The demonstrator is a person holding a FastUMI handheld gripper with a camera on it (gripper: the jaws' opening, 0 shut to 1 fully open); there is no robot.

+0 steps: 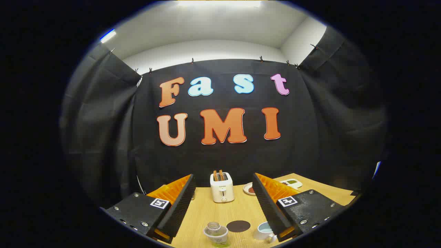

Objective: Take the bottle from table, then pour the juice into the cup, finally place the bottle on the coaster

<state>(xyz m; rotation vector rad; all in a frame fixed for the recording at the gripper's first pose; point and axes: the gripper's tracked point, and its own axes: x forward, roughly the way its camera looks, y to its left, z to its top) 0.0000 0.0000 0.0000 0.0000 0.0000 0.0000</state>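
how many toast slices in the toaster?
2, side by side in the slots of the toaster, which stands on the table beyond the open gripper. The bottle, coaster and cup sit nearer, between the fingers.

From my station I record the gripper (224,181) held level, pointing forward, with its jaws spread wide apart and nothing pressed between them. Both fingers (179,203) show black ribbed inner faces and orange outer sides. Each black mounting block behind them carries a square marker tag.
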